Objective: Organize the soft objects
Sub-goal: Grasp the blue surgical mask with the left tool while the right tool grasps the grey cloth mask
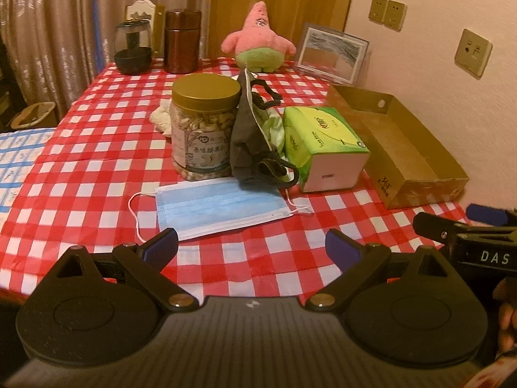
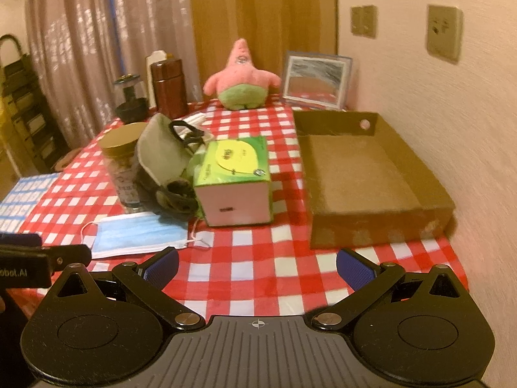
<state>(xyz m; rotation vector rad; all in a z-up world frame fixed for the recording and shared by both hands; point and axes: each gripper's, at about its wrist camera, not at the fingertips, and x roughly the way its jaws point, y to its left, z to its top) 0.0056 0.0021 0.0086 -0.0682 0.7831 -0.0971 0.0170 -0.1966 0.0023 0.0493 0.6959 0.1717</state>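
Nearest the cameras, the left gripper (image 1: 251, 248) and the right gripper (image 2: 257, 266) both hover low over the near edge of the tabletop (image 1: 80, 168), each with its blue-padded fingers spread wide apart and holding nothing. The right gripper shows at the right edge of the left wrist view, and the left one at the left edge of the right wrist view, so the two sit side by side.

Just beyond the left gripper a blue surgical mask (image 1: 219, 208) lies flat on the red-and-white checked cloth, its white ear loops splayed out at either end. Behind it, a dark fabric mask (image 1: 252, 135) with black straps stands propped between a clear jar of nuts (image 1: 202, 129) with a gold lid on the left and a green tissue box (image 1: 323, 145) on the right; its lower edge touches the blue mask. Something pale green and crumpled is wedged between the dark mask and the tissue box, but what it is cannot be told. A bit of white cloth (image 1: 161, 119) peeks out behind the jar.

To the right, against the wall, an open brown cardboard box (image 2: 365, 174) lies with nothing visible inside.

At the far end of the tabletop sit a pink star-shaped plush toy (image 1: 258, 38), a framed picture (image 1: 332, 53) leaning on the wall, a brown cylindrical canister (image 1: 182, 42) and a dark glass teapot (image 1: 133, 47). Curtains (image 1: 64, 26) hang behind.
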